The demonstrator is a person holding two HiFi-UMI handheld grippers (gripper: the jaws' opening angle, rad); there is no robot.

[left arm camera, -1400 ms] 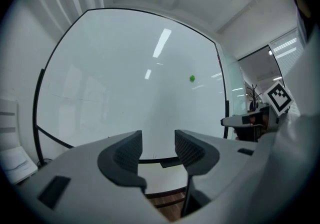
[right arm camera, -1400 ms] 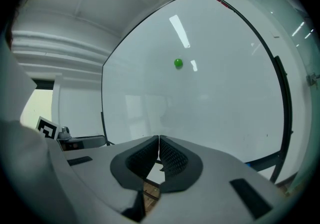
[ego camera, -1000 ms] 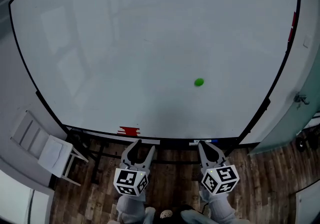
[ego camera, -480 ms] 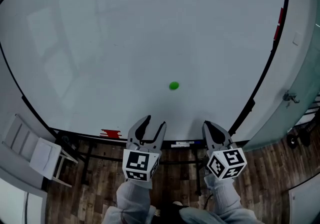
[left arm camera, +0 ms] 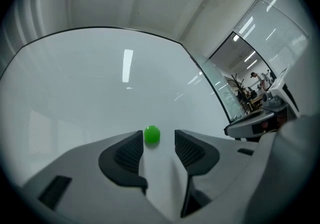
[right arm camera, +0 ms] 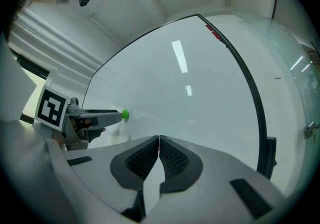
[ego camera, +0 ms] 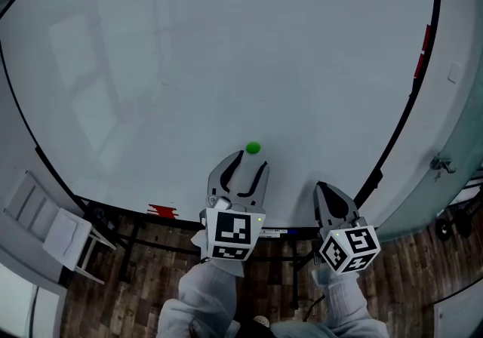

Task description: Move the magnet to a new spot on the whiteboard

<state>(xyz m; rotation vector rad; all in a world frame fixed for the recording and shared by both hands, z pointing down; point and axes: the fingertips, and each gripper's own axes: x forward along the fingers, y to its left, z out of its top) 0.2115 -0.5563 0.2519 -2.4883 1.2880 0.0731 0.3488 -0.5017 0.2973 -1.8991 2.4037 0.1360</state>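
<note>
We see a bright green magnet (ego camera: 253, 148) on the white whiteboard (ego camera: 226, 42), which has a thin black frame. A red mark (ego camera: 162, 211) sits at the whiteboard's lower edge and a red strip (ego camera: 425, 41) at its right edge. Our left gripper (ego camera: 245, 167) and right gripper (ego camera: 326, 192) are pale grey with black ribbed pads (left arm camera: 130, 153) and cubes (ego camera: 232, 231) patterned in black-and-white squares. Below the whiteboard, the floor (ego camera: 151, 284) is brown wood plank.

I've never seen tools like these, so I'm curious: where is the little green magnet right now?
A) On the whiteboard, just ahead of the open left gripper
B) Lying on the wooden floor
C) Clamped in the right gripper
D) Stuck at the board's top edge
A: the green magnet sits on the whiteboard just beyond the tips of the left gripper, whose jaws stand apart, while the right gripper is shut on nothing.
</note>
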